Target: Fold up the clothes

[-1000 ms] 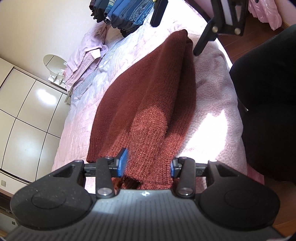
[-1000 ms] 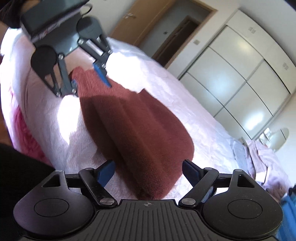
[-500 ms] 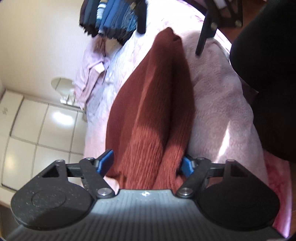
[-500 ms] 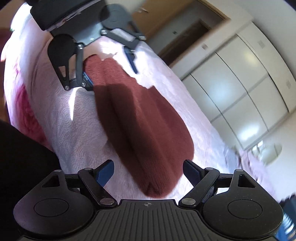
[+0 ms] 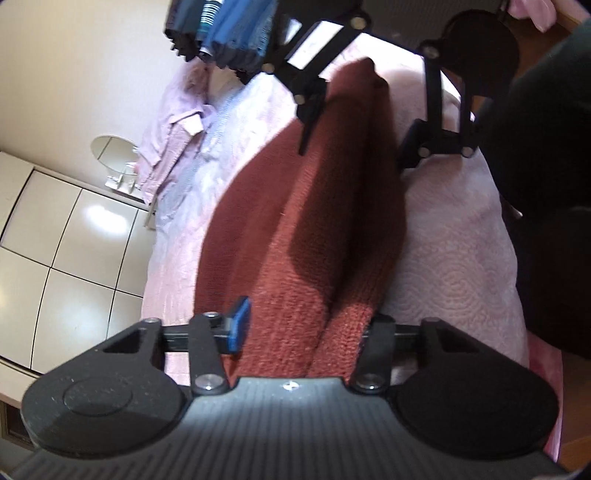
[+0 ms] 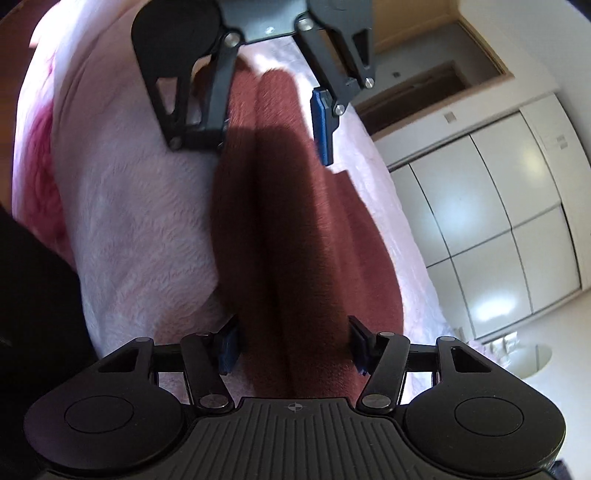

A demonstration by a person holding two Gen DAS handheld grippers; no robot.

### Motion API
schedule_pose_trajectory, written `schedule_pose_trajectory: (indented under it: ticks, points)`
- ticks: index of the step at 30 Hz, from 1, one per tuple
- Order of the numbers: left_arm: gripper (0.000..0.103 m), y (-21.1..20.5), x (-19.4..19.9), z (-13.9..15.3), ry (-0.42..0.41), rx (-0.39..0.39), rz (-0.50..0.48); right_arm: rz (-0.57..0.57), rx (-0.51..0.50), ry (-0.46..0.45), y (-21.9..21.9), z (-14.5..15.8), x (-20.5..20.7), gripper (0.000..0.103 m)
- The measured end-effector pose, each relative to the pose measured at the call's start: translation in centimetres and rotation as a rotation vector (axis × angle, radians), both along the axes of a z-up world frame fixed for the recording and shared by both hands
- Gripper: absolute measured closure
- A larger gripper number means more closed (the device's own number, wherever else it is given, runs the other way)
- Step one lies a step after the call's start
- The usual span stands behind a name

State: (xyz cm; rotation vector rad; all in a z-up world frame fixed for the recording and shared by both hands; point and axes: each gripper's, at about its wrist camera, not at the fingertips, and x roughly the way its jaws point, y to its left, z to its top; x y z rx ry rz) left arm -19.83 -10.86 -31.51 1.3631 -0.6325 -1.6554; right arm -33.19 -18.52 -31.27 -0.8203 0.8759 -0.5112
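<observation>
A dark red knitted sweater [image 5: 306,229] lies folded lengthwise on the pink bedspread [image 5: 454,258]. My left gripper [image 5: 306,328] straddles one end of it, jaws open with the knit between them. My right gripper [image 6: 293,341] straddles the opposite end of the sweater [image 6: 291,240], jaws open around the fabric. Each gripper shows in the other's view: the right gripper [image 5: 354,136] at the far end, the left gripper [image 6: 273,122] at the far end. The folded ridge runs between the two.
A stack of folded blue clothes [image 5: 221,29] and a pink shirt [image 5: 173,129] lie at the bed's far end. White wardrobe doors [image 6: 491,229] line the wall. A person in black [image 5: 546,147] stands at the bed's side. A small round mirror [image 5: 112,149] stands beside the wardrobe.
Both grippers have come down onto the sweater's two ends and moved closer together. The left jaws opened, then narrowed around the knit; the right jaws now have fabric between them.
</observation>
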Motion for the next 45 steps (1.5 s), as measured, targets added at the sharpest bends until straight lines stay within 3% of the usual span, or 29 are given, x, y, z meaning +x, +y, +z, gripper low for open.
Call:
schedule_pose_trajectory:
  ticks: [2, 3, 4, 6, 9, 15, 21, 33, 38, 45]
  points:
    - [0.073, -0.2, 0.0, 0.1, -0.003, 0.014, 0.002, -0.002, -0.006, -0.001, -0.4, -0.1, -0.1, 0.046]
    - [0.075, -0.3, 0.1, 0.3, -0.005, 0.021, 0.001, -0.006, -0.004, -0.011, -0.7, 0.1, 0.0, 0.051]
    - [0.079, -0.3, 0.1, 0.5, -0.006, 0.027, -0.001, -0.013, 0.009, -0.017, -0.9, 0.4, 0.0, 0.065]
    - [0.081, -0.4, 0.1, 1.0, -0.012, 0.028, -0.01, -0.029, 0.026, -0.03, -1.4, 1.3, -0.1, 0.076]
    - [0.083, -0.8, 0.2, 2.3, -0.005, 0.025, -0.014, -0.034, 0.033, -0.054, -1.9, 3.3, -0.3, 0.079]
    - [0.083, -0.9, -0.2, 5.4, 0.028, 0.027, -0.021, -0.039, 0.022, -0.071, -2.1, 7.1, -0.8, 0.08]
    - [0.083, -0.5, -1.1, 6.9, 0.024, 0.012, -0.058, -0.059, 0.005, -0.065, -0.3, 8.7, -1.3, 0.08]
    - [0.083, -0.7, -5.8, 9.7, 0.017, -0.045, -0.205, -0.182, -0.024, -0.088, 3.3, 11.4, -7.8, 0.08]
    - [0.083, -4.4, -8.8, 11.5, 0.013, -0.076, -0.269, -0.232, -0.023, -0.103, 1.8, 12.8, -10.8, 0.08]
    - [0.083, -14.7, -12.6, 13.6, 0.023, -0.093, -0.334, -0.29, -0.031, -0.151, -5.9, 14.5, -14.4, 0.08]
